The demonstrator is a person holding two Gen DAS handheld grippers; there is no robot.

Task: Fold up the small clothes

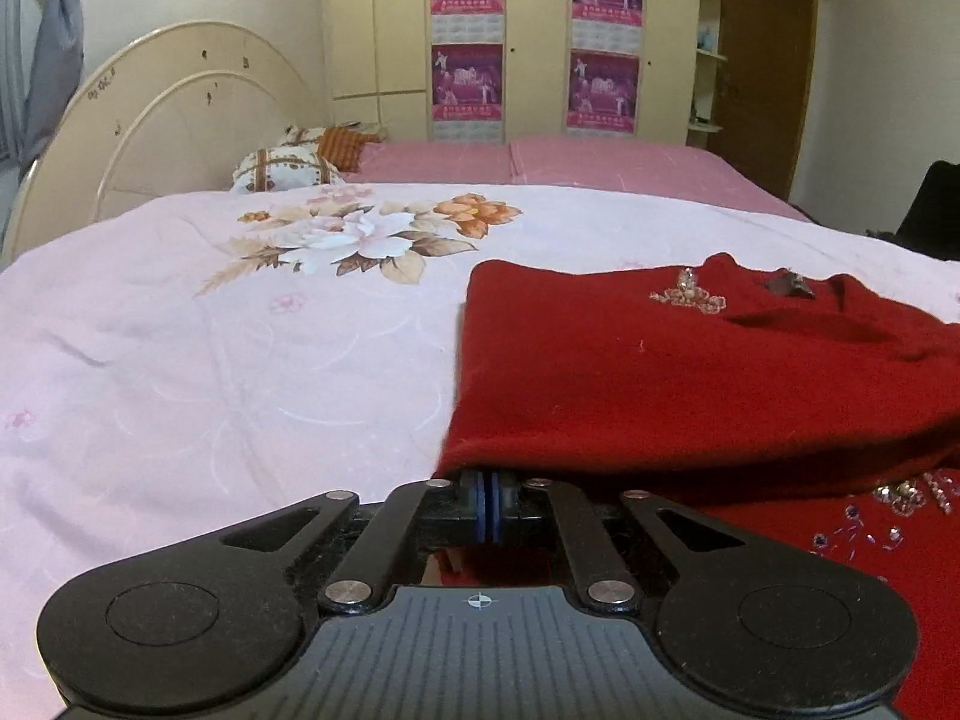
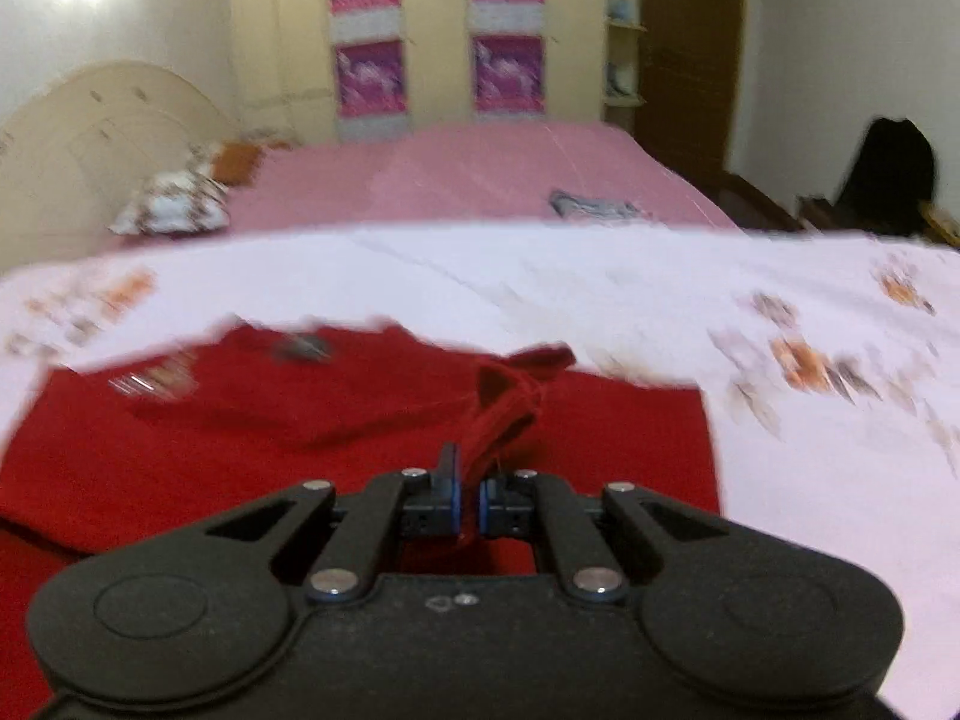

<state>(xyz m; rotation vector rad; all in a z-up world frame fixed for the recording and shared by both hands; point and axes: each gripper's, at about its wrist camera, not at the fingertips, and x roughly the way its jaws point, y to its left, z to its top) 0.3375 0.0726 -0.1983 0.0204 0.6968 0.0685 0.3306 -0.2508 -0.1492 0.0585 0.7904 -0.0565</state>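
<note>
Red garment [image 1: 690, 372]: soft matt knit, fuzzy nap, glinting bead trim near collar. Bed sheet [image 1: 210, 360]: smooth pale pink cloth, printed flowers. Left gripper [image 1: 487, 489]: matt black plastic, bright metal pivot pins, blue pads. Headboard [image 1: 180, 120]: cream painted wood, chipped. Posters [image 1: 468, 30]: glossy paper.

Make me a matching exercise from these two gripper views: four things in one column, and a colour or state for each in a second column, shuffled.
Things
1. knitted garment with beaded trim
2. flower-printed bedsheet
3. left gripper
4. curved wooden headboard

Colours or states
A. cream
B. deep red
C. pale pink
D. shut on the garment's edge

Pairs: 1-B, 2-C, 3-D, 4-A
</note>
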